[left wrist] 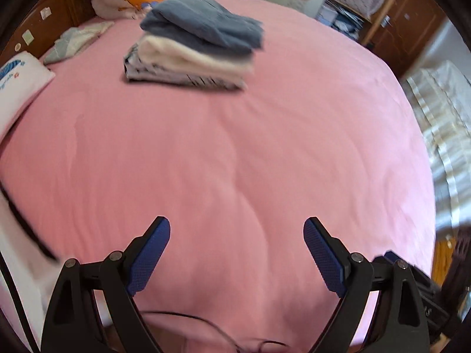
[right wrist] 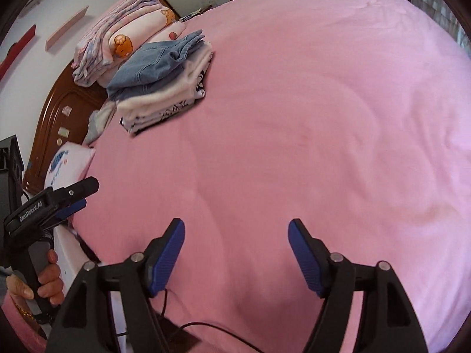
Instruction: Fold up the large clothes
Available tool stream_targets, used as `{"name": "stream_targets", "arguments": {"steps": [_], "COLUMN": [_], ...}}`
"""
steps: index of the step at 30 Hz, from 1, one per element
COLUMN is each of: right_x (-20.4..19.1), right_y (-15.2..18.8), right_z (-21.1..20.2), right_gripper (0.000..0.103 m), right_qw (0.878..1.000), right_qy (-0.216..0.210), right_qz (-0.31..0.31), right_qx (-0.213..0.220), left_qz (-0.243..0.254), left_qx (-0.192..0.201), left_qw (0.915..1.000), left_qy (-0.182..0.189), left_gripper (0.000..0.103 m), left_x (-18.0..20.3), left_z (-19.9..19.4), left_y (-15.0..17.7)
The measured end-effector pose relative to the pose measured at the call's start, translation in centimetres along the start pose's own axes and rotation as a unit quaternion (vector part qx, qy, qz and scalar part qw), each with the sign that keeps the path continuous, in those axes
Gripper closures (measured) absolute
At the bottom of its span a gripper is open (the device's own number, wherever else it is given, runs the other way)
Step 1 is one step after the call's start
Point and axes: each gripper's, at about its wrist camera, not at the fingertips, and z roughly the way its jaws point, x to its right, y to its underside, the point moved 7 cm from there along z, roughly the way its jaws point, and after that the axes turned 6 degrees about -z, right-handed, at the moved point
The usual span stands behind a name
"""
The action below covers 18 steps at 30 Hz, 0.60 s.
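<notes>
A stack of folded clothes [left wrist: 194, 50] lies on the pink bed [left wrist: 235, 161]: blue denim on top, a cream piece under it, a printed white piece at the bottom. It also shows in the right wrist view [right wrist: 162, 79] at the far left. My left gripper [left wrist: 237, 229] is open and empty, above the bare sheet at the near edge. It also shows from the side in the right wrist view [right wrist: 79, 197], held in a hand. My right gripper [right wrist: 237, 232] is open and empty over the pink bed [right wrist: 294, 147].
Folded quilts [right wrist: 117, 38] pile up at the wooden headboard [right wrist: 59, 117]. A white pillow [left wrist: 17, 88] and a small grey-white cloth [left wrist: 73, 41] lie near it. A cabinet [left wrist: 406, 29] and a striped cloth [left wrist: 441, 123] stand right of the bed. Thin cables [right wrist: 206, 326] run at the near edge.
</notes>
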Motion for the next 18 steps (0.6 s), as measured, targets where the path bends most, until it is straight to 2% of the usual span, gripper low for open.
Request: {"name": "stream_targets", "arguments": {"steps": [4, 7, 9, 11, 18], "right_x": [2.4, 4.1, 4.8, 5.3, 5.5], "right_y": [4.8, 7.5, 8.8, 10.0, 11.6], "right_z": [-6.4, -10.9, -13.7, -16.4, -22.5], "right_gripper": [0.025, 0.023, 0.020, 0.015, 0.011], "right_qw": [0.999, 0.998, 0.997, 0.996, 0.994], "right_qy": [0.030, 0.056, 0.077, 0.079, 0.091], "right_qz": [0.017, 0.019, 0.012, 0.014, 0.062], "right_qx": [-0.019, -0.026, -0.029, -0.034, -0.024], "left_qz": [0.001, 0.017, 0.012, 0.005, 0.046], "left_qx": [-0.011, -0.001, -0.005, -0.010, 0.035], "left_qw": [0.9999, 0.9998, 0.9999, 0.9999, 0.9983], "left_qy": [-0.004, -0.014, -0.002, -0.003, -0.002], "left_gripper": [0.012, 0.012, 0.012, 0.012, 0.012], "left_x": [1.9, 3.4, 4.4, 5.4, 9.4], "left_z": [-4.3, -7.8, -9.5, -11.1, -15.5], "left_y": [5.6, 8.7, 9.8, 10.7, 10.9]}}
